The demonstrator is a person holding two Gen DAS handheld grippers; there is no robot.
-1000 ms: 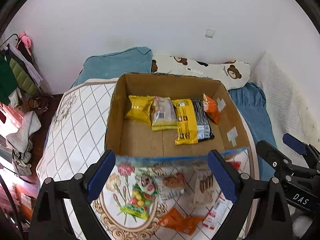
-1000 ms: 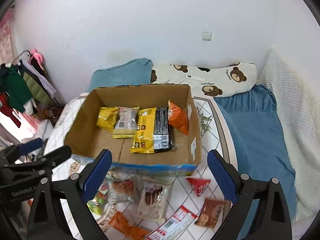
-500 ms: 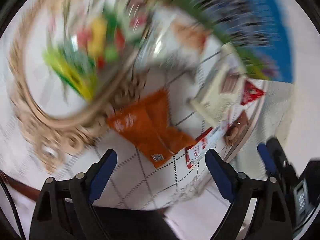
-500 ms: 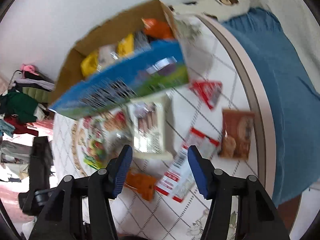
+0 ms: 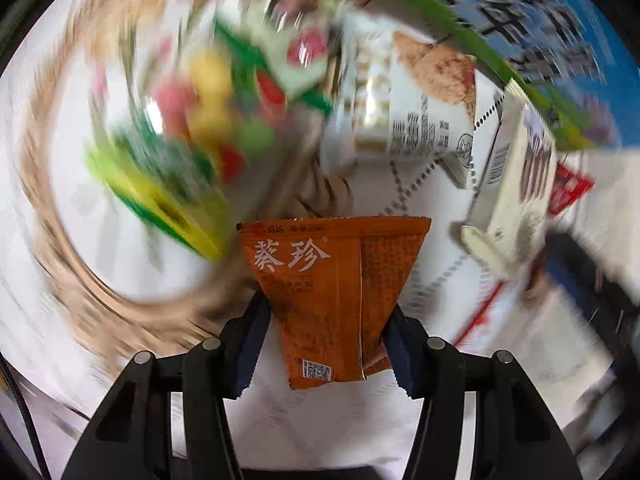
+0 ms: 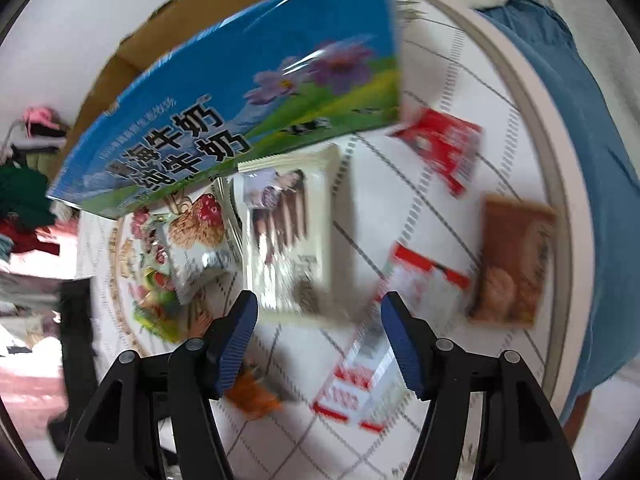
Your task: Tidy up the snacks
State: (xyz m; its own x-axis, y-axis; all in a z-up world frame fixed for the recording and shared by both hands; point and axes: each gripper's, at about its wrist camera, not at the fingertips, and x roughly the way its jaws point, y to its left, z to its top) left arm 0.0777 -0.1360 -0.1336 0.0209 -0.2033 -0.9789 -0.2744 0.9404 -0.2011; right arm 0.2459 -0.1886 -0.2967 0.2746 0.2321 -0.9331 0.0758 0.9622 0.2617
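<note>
The left gripper (image 5: pixel 326 316) is closing on the orange snack packet (image 5: pixel 332 292) — pads pressing its sides, just above the table (image 5: pixel 320 420). The right gripper (image 6: pixel 318 338) is opening, nothing gripped, over the red-and-white packet (image 6: pixel 364 384); the cardboard box (image 6: pixel 224 92) is sitting beyond.

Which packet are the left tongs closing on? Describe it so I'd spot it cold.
On the white grid-patterned tablecloth, in front of the blue-fronted cardboard box, the left tongs are closing on a flat orange packet. It is the only orange one, with white characters and a small code square at its near end.
</note>
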